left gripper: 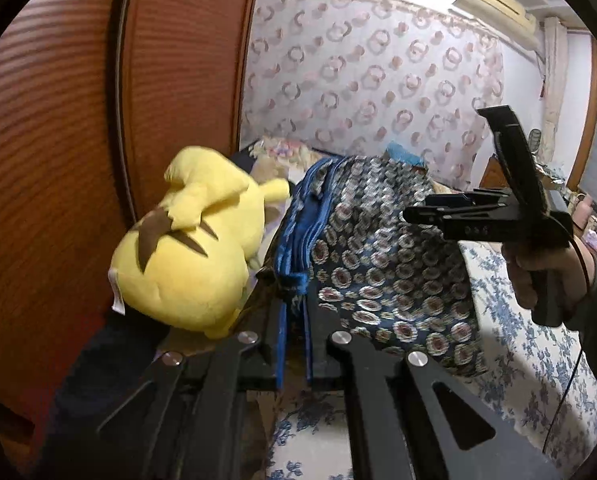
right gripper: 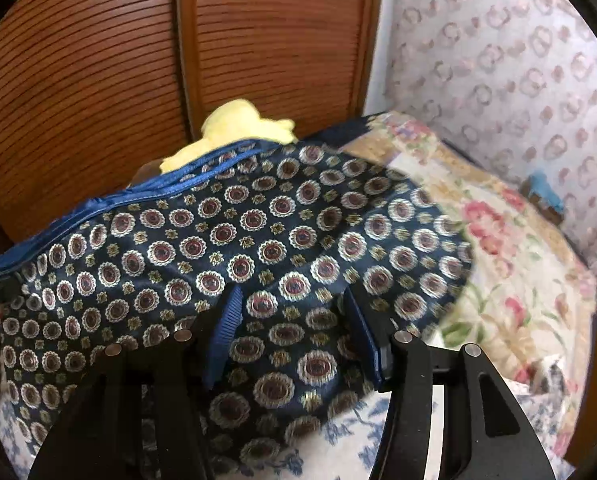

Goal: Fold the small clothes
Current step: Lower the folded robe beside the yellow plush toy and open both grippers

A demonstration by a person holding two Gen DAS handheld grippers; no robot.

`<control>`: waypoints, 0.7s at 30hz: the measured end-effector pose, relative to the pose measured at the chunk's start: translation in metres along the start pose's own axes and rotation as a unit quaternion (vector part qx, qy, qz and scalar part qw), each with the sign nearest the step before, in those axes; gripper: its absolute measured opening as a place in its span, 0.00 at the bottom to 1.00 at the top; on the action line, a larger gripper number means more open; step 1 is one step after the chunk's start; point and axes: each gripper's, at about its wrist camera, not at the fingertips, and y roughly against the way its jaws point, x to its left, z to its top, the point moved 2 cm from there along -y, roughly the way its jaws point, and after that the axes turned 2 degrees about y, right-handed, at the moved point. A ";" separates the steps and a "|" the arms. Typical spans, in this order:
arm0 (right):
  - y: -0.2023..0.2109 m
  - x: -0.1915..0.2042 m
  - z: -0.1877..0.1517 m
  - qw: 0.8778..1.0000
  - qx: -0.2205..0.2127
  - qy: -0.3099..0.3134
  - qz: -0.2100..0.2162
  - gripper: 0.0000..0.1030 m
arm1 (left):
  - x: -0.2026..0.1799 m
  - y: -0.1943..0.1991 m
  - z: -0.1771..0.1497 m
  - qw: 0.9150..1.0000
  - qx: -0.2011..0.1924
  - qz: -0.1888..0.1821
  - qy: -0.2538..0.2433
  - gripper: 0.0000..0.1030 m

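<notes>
A dark navy garment (left gripper: 378,264) with round medallion prints and a shiny blue waistband (left gripper: 298,216) hangs over the bed. My left gripper (left gripper: 295,308) is shut on the bunched waistband edge, which sits between its blue pads. In the right wrist view the garment (right gripper: 226,240) spreads wide under my right gripper (right gripper: 292,296). Its blue pads (right gripper: 226,320) stand apart over the cloth and do not pinch it. From the left wrist view, the right gripper (left gripper: 448,162) is seen side-on, held by a hand (left gripper: 538,272), with its jaws spread above the garment's right side.
A yellow plush toy (left gripper: 190,248) lies left of the garment, against a slatted wooden wardrobe door (left gripper: 58,160). A white sheet with blue flowers (left gripper: 538,360) covers the bed. A floral quilt (right gripper: 498,260) lies toward the patterned wall (right gripper: 498,60).
</notes>
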 end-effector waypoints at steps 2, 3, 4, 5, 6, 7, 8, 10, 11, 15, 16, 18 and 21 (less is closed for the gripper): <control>0.023 0.002 -0.005 1.000 -0.016 -0.008 -0.003 0.52 | -0.006 0.007 0.004 1.000 -0.009 -0.004 -0.010 0.09; 0.032 0.002 -0.008 1.000 -0.023 -0.011 -0.006 0.52 | -0.010 0.010 0.006 1.000 -0.014 -0.004 -0.016 0.14; 0.044 0.003 -0.012 0.999 -0.032 -0.016 -0.009 0.52 | -0.015 0.015 0.008 1.000 -0.020 -0.004 -0.023 0.17; 0.056 0.002 -0.016 0.999 -0.040 -0.022 -0.012 0.52 | -0.019 0.019 0.010 0.999 -0.024 -0.005 -0.027 0.24; 0.065 0.001 -0.020 0.998 -0.046 -0.027 -0.015 0.52 | -0.022 0.022 0.011 0.999 -0.027 -0.009 -0.031 0.29; 0.077 0.000 -0.024 0.998 -0.053 -0.034 -0.018 0.52 | -0.027 0.027 0.012 0.999 -0.031 -0.017 -0.036 0.33; 0.090 -0.002 -0.031 0.997 -0.060 -0.041 -0.022 0.52 | -0.031 0.029 0.013 0.998 -0.032 -0.022 -0.040 0.38; 0.111 -0.005 -0.040 0.996 -0.071 -0.048 -0.031 0.53 | -0.042 0.035 0.013 0.998 -0.036 -0.031 -0.051 0.40; 0.121 -0.007 -0.045 0.995 -0.076 -0.051 -0.036 0.53 | -0.046 0.037 0.012 0.997 -0.038 -0.035 -0.054 0.43; 0.158 -0.009 -0.070 0.993 -0.089 -0.063 -0.055 0.52 | -0.067 0.047 0.007 0.995 -0.045 -0.058 -0.071 0.54; 0.167 -0.009 -0.077 0.992 -0.093 -0.066 -0.061 0.53 | -0.072 0.049 0.006 0.994 -0.046 -0.063 -0.076 0.54; 0.185 -0.009 -0.093 0.990 -0.099 -0.074 -0.071 0.53 | -0.084 0.052 0.001 0.993 -0.044 -0.073 -0.087 0.55; 0.203 -0.012 -0.116 0.987 -0.107 -0.086 -0.088 0.53 | -0.102 0.054 -0.008 0.990 -0.039 -0.085 -0.103 0.55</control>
